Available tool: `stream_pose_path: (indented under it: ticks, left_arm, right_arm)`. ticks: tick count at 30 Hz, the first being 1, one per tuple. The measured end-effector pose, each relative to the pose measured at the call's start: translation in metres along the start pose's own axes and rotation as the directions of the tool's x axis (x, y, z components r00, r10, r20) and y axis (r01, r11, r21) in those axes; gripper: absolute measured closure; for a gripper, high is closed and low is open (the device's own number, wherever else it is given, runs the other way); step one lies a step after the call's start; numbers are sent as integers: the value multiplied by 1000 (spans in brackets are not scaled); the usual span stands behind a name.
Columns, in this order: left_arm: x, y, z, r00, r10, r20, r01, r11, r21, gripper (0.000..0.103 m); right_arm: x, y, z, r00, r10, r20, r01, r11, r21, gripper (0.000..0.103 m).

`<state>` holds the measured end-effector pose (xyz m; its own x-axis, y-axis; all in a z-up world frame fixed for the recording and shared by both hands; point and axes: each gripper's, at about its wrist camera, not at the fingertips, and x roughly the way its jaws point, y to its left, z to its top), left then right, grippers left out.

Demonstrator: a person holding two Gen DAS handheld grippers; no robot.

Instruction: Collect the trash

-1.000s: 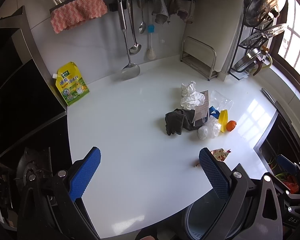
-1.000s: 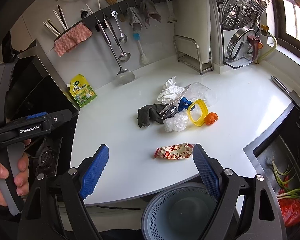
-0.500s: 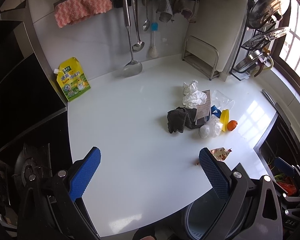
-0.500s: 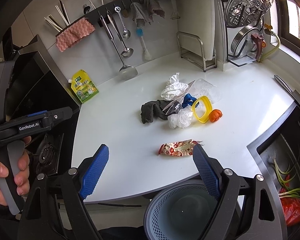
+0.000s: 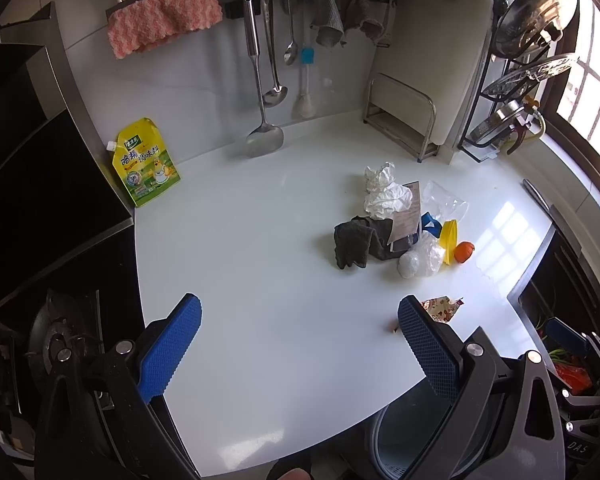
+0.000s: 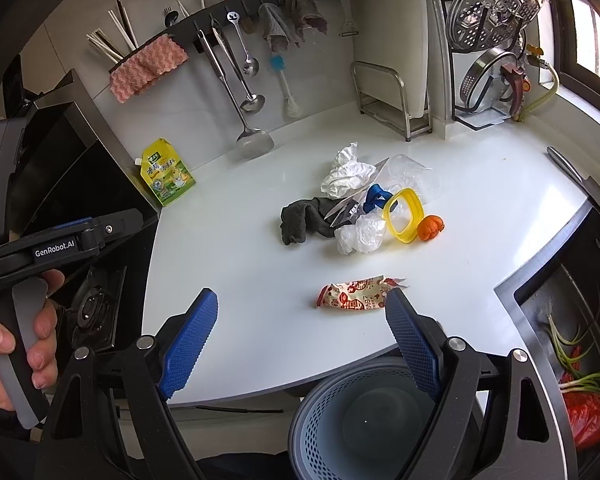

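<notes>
You are holding the right gripper and left gripper spread wide, both empty; the flat snack wrapper is risking sliding off the counter beside the bin.

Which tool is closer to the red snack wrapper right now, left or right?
Right. The right tool hangs open just short of the snack wrapper; the left tool, also open, sits farther to its left.
</notes>
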<state>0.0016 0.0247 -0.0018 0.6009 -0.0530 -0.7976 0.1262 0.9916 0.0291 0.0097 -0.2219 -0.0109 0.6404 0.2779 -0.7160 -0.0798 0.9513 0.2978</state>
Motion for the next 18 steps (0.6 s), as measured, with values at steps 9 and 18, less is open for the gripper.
stream_pose_path:
  ticks: [9, 18]
  left_arm:
    - [2, 0, 0, 1000, -5, 2, 5, 1000, -5, 6]
    - [5, 2, 0, 1000, -14, -2, 14, 1000, -2, 6]
  right_arm:
    - [-1, 0, -1, 1000, -10, 0, 10, 1000, -3, 21]
    - [1, -1, -1, 1000, -14, -4, 14, 1000, 1, 21]
